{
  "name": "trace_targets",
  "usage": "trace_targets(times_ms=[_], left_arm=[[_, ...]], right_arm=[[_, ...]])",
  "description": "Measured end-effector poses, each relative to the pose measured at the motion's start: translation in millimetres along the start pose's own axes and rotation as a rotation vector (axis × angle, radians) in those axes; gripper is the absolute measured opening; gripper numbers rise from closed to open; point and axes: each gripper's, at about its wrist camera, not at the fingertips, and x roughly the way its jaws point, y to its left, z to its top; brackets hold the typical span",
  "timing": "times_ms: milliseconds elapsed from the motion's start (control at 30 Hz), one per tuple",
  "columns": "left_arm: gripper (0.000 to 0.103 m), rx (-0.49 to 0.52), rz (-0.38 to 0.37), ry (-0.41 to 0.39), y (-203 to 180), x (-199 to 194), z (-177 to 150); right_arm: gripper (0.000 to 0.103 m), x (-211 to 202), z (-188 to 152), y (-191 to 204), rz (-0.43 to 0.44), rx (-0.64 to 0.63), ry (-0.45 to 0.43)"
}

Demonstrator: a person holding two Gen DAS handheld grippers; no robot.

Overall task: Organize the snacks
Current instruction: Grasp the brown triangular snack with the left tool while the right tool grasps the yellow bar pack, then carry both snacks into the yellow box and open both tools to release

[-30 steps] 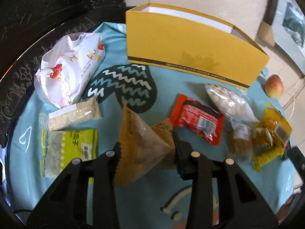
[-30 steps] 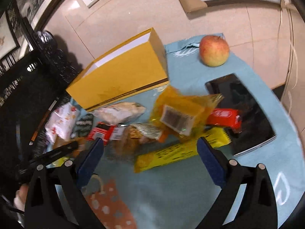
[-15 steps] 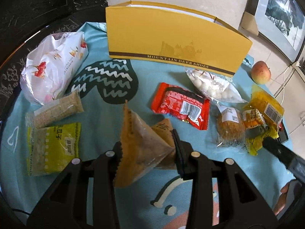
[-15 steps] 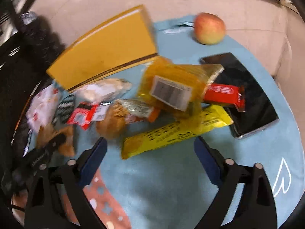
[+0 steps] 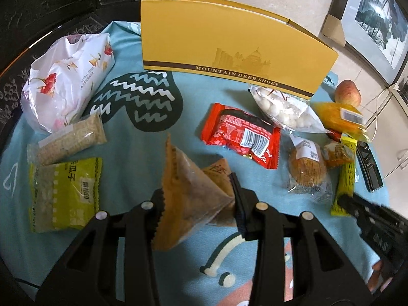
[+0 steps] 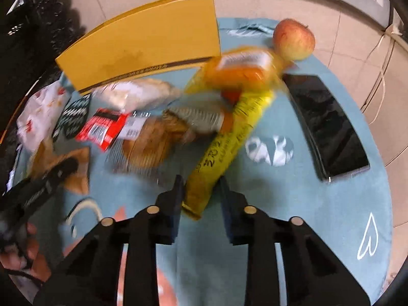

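My left gripper [image 5: 197,193] is shut on a brown triangular snack packet [image 5: 186,186] and holds it over the blue cloth. My right gripper [image 6: 201,190] has closed in around the near end of a long yellow snack bar [image 6: 229,137]; the blurred view does not show whether the pads touch it. The yellow box [image 5: 224,48] stands at the back and also shows in the right wrist view [image 6: 142,48]. A red packet [image 5: 241,135], a white-ball bag [image 5: 283,107], a wrapped cake [image 5: 307,168] and an orange packet [image 6: 244,68] lie between.
A white flowered bag [image 5: 68,76], a sesame bar [image 5: 68,142] and a green packet [image 5: 65,193] lie at the left. An apple [image 6: 293,39] and a black phone [image 6: 326,125] lie at the right. Dark carved furniture borders the table on the left.
My right gripper has moved forward and narrowed from wide open around the yellow bar's near end. The left gripper has kept hold of the brown packet and drawn back slightly.
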Motion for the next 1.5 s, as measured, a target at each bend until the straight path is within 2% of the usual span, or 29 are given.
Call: trace_targets(times_ms=[133, 167, 233, 300, 400, 433, 467, 500, 533, 767, 867, 1033, 1233, 1367, 1500], left_arm=[[0.038, -0.003, -0.007, 0.003, -1.0, -0.3, -0.1], [0.038, -0.001, -0.011, 0.004, -1.9, -0.6, -0.3], [0.039, 0.003, -0.016, 0.005, -3.5, -0.6, -0.7], [0.039, 0.007, -0.018, 0.007, -4.7, -0.2, -0.8], [0.039, 0.008, -0.02, 0.006, -5.1, 0.1, -0.2], [0.039, 0.009, -0.022, 0.006, -5.0, 0.7, -0.1], [0.038, 0.012, -0.028, 0.006, -5.6, 1.7, 0.1], [0.038, 0.016, -0.031, 0.006, -5.7, 2.7, 0.2], [0.038, 0.018, -0.031, 0.006, -6.0, 3.6, 0.2], [0.038, 0.011, -0.056, -0.005, -6.8, -1.4, 0.7], [0.038, -0.001, -0.053, -0.015, -8.9, -11.7, 1.2], [0.038, 0.021, -0.07, -0.063, -23.2, -51.0, 10.3], [0.038, 0.05, -0.057, -0.135, -42.8, -94.6, 45.3], [0.038, 0.043, 0.036, -0.191, -56.5, -102.4, 97.5], [0.038, 0.026, 0.046, -0.23, -58.8, -99.1, 141.7]], right_arm=[[0.028, -8.8, -9.8, -17.3, 0.077, 0.054, 0.053], [0.031, -11.7, -9.7, -17.4, 0.068, 0.059, 0.05], [0.048, -11.3, -5.4, -16.4, 0.023, 0.068, 0.035], [0.057, -7.1, 3.7, -13.1, 0.003, 0.087, 0.021], [0.057, 6.7, 20.5, -3.3, -0.064, 0.026, -0.004], [0.046, 14.8, 23.1, 1.6, -0.106, -0.007, 0.006], [0.04, 18.0, 23.2, 7.4, -0.15, -0.049, -0.004], [0.022, 18.3, 22.2, 10.7, -0.17, -0.081, -0.002], [0.02, 16.2, 20.8, 11.3, -0.16, -0.084, -0.002], [0.02, -25.6, 4.6, -21.4, 0.029, 0.056, -0.033], [0.02, -48.9, 2.5, -24.0, 0.089, 0.065, -0.068], [0.02, -89.1, 16.8, -13.4, 0.184, 0.023, -0.182], [0.02, -118.3, 49.5, 19.2, 0.222, -0.116, -0.267], [0.02, -133.7, 90.9, 39.7, 0.195, -0.184, -0.358], [0.02, -126.6, 126.8, 54.2, 0.168, -0.238, -0.407]])
